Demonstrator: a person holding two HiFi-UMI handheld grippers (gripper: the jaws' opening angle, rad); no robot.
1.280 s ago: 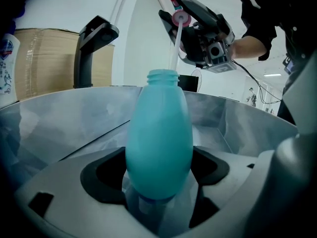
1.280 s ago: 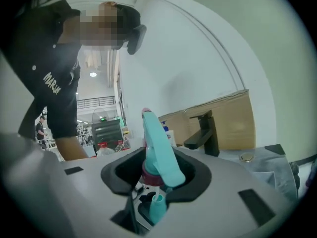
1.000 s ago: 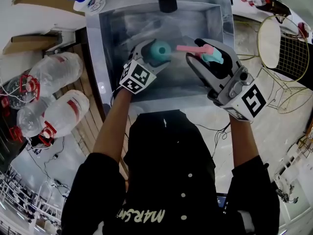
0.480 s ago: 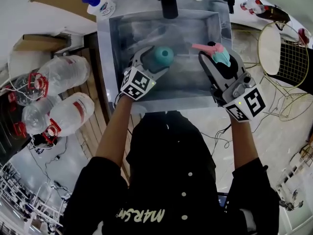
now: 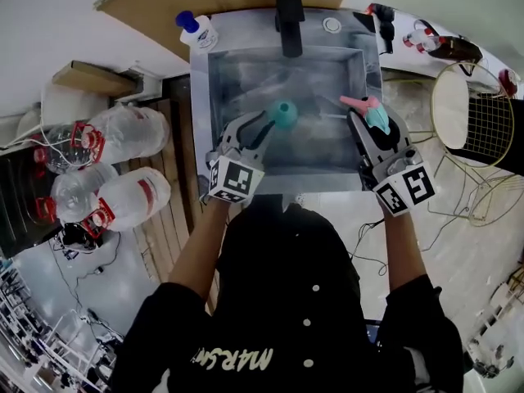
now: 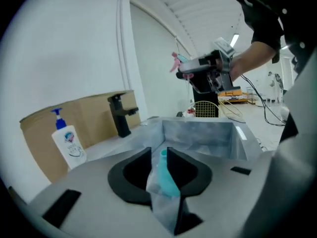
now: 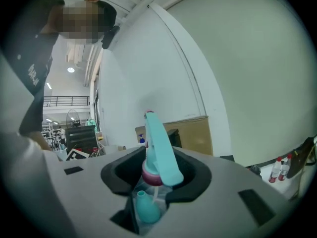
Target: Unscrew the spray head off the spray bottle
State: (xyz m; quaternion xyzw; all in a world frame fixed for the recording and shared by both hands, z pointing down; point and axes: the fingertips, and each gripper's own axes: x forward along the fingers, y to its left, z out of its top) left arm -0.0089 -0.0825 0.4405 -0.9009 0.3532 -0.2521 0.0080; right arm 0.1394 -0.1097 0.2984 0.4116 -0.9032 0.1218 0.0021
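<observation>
Teal plastic marks both halves of the task's thing, which are held apart above a steel sink [image 5: 311, 76]. The left gripper [image 5: 274, 123] is over the sink's near-left part. Its jaws have just been closing, and in the left gripper view they press on either side of the spray bottle [image 6: 166, 180], whose open neck points up and away past the fingertips. The right gripper [image 5: 372, 125] is over the sink's near-right edge, its jaws clamped on the spray head [image 5: 375, 115] around its pink collar. The teal trigger rises above the jaws and the pink nozzle points toward the sink's middle. Bottle and head are near one another but do not touch. A black faucet [image 5: 288, 6] stands at the sink's far rim. A white pump bottle [image 5: 199, 31] with a blue top sits on the counter by the sink's far-left corner. Clear water jugs [image 5: 123, 129] with red caps lie on the floor left of the sink, and a gold wire frame [image 5: 471, 109] stands to the right of it.
</observation>
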